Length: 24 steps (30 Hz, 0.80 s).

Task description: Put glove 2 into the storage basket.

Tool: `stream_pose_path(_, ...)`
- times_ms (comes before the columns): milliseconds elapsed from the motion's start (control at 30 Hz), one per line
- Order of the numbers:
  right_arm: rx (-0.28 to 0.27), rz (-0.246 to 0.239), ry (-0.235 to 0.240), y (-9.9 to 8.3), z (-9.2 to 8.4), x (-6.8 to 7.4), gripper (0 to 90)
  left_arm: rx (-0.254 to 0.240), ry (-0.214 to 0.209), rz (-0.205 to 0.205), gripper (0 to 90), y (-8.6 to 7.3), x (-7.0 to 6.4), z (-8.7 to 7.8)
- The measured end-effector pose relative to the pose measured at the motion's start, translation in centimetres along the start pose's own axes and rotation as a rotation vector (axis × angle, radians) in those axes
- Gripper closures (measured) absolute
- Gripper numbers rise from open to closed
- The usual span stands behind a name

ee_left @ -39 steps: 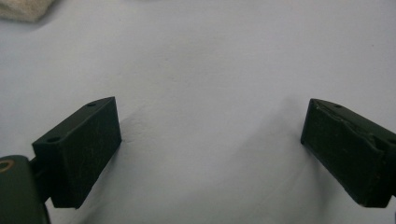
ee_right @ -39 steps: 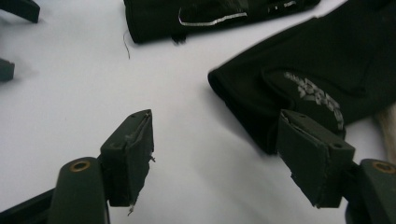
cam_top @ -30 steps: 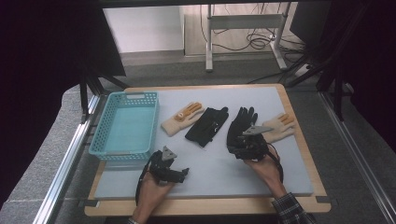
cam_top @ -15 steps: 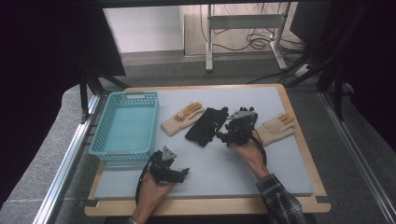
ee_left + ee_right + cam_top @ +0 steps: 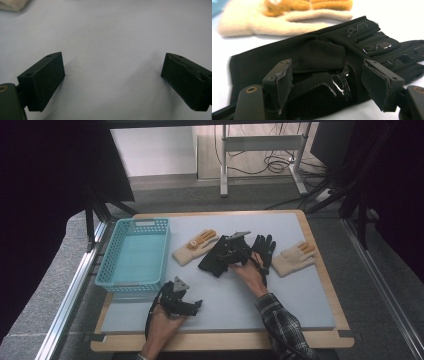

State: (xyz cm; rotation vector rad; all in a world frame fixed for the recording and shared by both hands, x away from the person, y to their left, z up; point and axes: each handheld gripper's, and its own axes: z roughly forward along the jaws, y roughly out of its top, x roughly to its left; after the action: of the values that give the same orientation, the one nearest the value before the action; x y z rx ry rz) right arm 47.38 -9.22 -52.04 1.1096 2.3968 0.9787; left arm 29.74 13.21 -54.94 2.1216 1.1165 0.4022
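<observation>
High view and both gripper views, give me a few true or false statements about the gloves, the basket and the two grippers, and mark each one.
1. The right gripper is over a black glove with its jaws apart. True; they have just been opening, and the glove lies between them unpinched.
2. The blue basket holds a cream glove. False; nothing lies in it, and both cream gloves lie on the grey mat.
3. The left gripper is clamped on a glove. False; its jaws stand open over bare mat.
4. A cream glove with orange fingers lies between the basket and the black glove. True.
5. A second black glove lies right of the right gripper. True.
</observation>
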Motion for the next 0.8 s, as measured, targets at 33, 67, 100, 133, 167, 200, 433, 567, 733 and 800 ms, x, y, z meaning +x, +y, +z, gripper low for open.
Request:
stream_pose_path(33,0.023,-0.006,-0.005,0.1,0.5,0.1,26.4,0.000,0.000,0.000,5.2,0.0,0.0,0.0)
stream_pose_path(67,0.025,-0.001,0.004,0.1,0.8,0.2,32.2,0.000,0.000,0.000,5.2,0.0,0.0,0.0)
stream_pose_path(100,0.025,-0.001,0.004,0.1,0.8,0.2,32.2,0.000,0.000,0.000,5.3,0.0,0.0,0.0)
stream_pose_path(133,0.035,0.014,0.004,0.2,0.8,0.2,42.2,0.000,0.000,0.000,5.2,0.0,0.0,0.0)
stream_pose_path(167,0.034,0.009,-0.001,0.2,0.8,0.3,48.7,0.000,0.000,0.000,5.2,0.0,0.0,0.0)
stream_pose_path(200,0.033,0.011,0.003,0.1,0.7,0.3,53.3,0.000,0.001,0.000,5.2,0.0,0.0,0.0)
stream_pose_path(433,0.020,-0.006,0.040,0.0,0.4,0.9,86.4,0.000,0.000,-0.001,5.2,0.0,0.0,0.0)
stream_pose_path(567,0.003,-0.051,0.024,0.3,-0.3,1.1,87.8,0.002,0.001,-0.001,5.3,0.0,0.0,0.0)
stream_pose_path(733,-0.050,-0.085,0.060,0.9,-2.9,0.9,87.9,0.002,0.000,0.001,5.2,0.0,0.0,0.0)
stream_pose_path(800,-0.063,-0.119,0.064,1.1,-4.1,1.1,87.9,0.004,0.001,0.002,5.3,0.0,0.0,0.0)
